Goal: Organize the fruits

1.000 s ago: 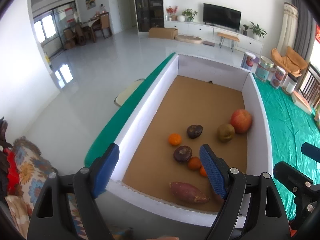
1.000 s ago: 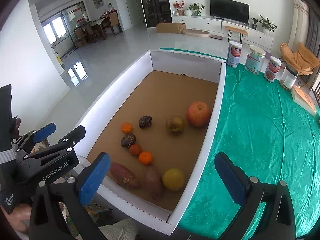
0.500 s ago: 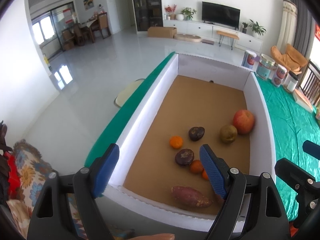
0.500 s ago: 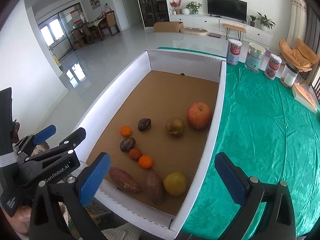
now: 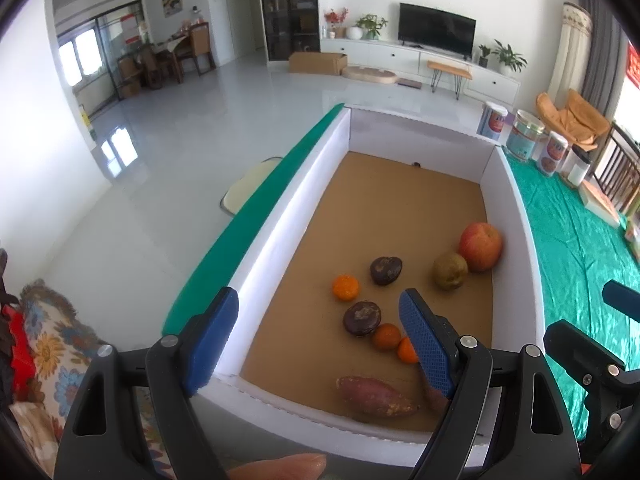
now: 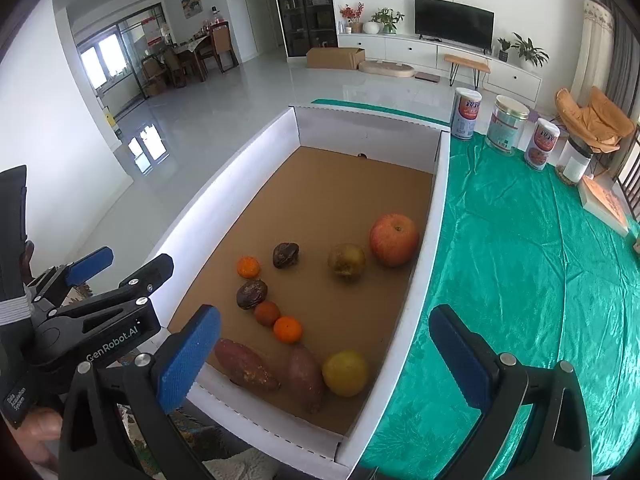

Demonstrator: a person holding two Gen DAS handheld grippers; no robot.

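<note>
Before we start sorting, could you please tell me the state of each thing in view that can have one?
Left gripper: jaws open, nothing between them.
Right gripper: jaws open, empty.
Cardboard box: open-topped, fruit lying loose on its floor.
Apple: whole, stem dimple up, near the right wall.
Sweet potatoes: two, lying flat, side by side.
Tins: upright on the green cloth, lids on.

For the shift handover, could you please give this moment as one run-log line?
left gripper: open, empty | right gripper: open, empty | fruits: all in box
</note>
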